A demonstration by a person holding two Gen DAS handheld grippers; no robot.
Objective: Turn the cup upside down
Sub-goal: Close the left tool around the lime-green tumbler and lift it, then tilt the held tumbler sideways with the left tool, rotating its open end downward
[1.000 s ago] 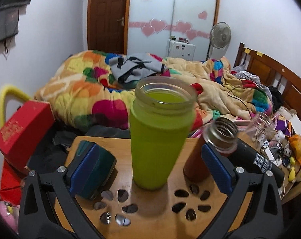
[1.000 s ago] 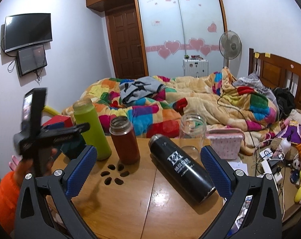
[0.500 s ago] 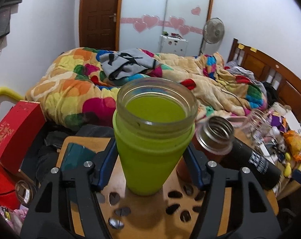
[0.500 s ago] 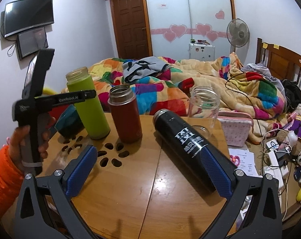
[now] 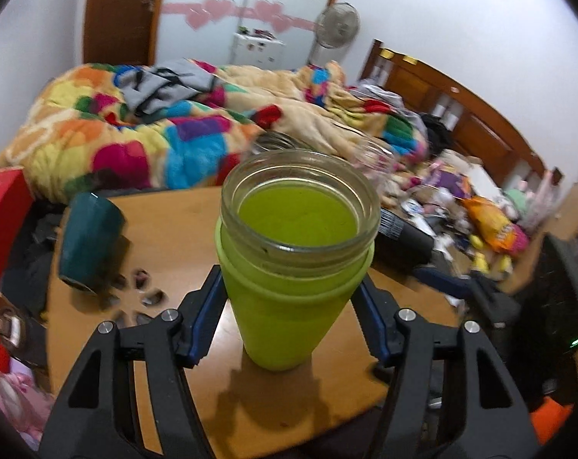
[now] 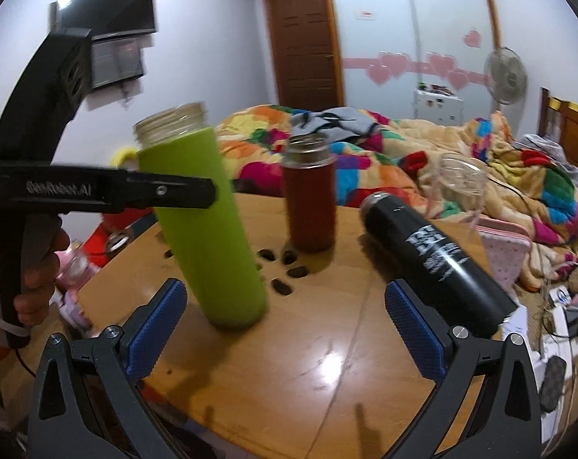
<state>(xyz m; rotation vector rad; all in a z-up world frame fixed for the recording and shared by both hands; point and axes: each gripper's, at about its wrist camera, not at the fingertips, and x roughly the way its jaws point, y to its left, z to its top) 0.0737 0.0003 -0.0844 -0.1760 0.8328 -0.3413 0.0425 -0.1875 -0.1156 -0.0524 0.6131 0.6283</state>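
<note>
My left gripper (image 5: 289, 306) is clamped on the tall lime-green cup with a clear glass threaded mouth (image 5: 294, 256). The blue pads press its sleeve on both sides, below the rim, so the mouth remains free for the turn. In the right wrist view the cup (image 6: 208, 229) leans, mouth toward the left; I cannot tell whether its base has fully left the round wooden table (image 6: 327, 363). I judge this to be the start of the lift before inversion.

My right gripper (image 6: 285, 329) has its jaws spread wide and holds nothing; it waits low over the table, near the cup's base.

Obstacles close to the turning path: the rust-red metal flask (image 6: 310, 199), upright just behind the cup, and the black cylindrical bottle with white lettering (image 6: 434, 256), lying on its side. I judge that the cup needs height before rotation.
</note>
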